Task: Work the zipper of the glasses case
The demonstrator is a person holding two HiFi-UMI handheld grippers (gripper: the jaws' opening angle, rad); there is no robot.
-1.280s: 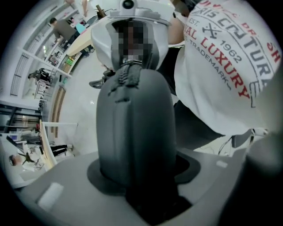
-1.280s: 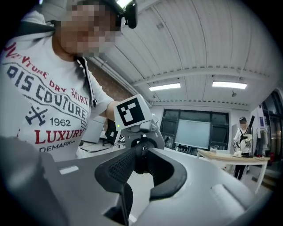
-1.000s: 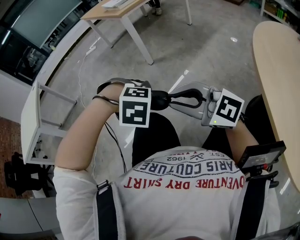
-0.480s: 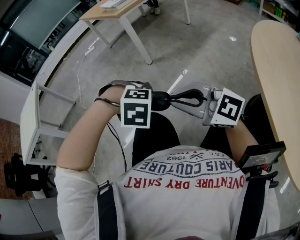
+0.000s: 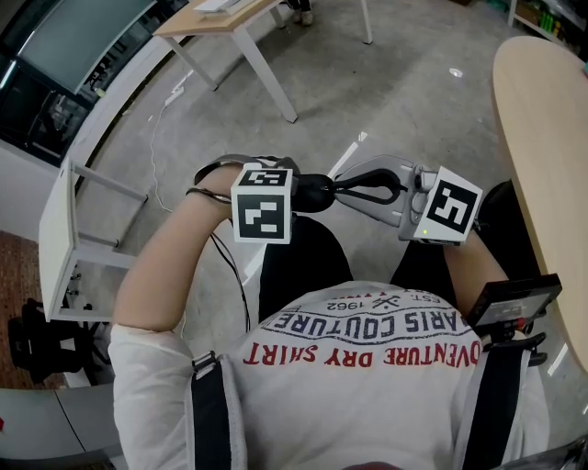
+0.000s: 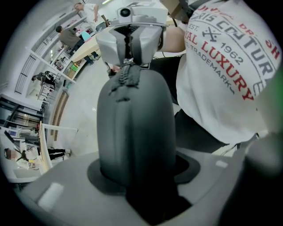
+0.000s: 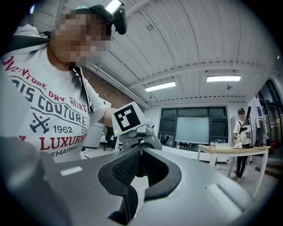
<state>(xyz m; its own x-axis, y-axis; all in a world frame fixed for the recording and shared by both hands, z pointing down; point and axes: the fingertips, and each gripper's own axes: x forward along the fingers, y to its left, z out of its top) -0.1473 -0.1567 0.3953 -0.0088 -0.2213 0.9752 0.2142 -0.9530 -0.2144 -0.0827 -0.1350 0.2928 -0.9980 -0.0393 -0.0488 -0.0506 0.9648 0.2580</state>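
Underfoot, grey concrete floor (image 5: 413, 101). Pale wooden table (image 5: 220, 18) at far edge; curved tabletop (image 5: 542, 138) at right; white shelf frame (image 5: 60, 239) at left. No work surface beneath the grippers.

Arms: both forearms bent and raised before the chest, the grippers pointing at each other, held over the floor.

Left gripper (image 5: 292, 193): jaws clamped on one end of the dark glasses case (image 6: 132, 128), which juts toward the other gripper.

Right gripper (image 5: 338, 188): jaw tips together, pinching the zipper pull (image 6: 128, 66) at the case's far end.
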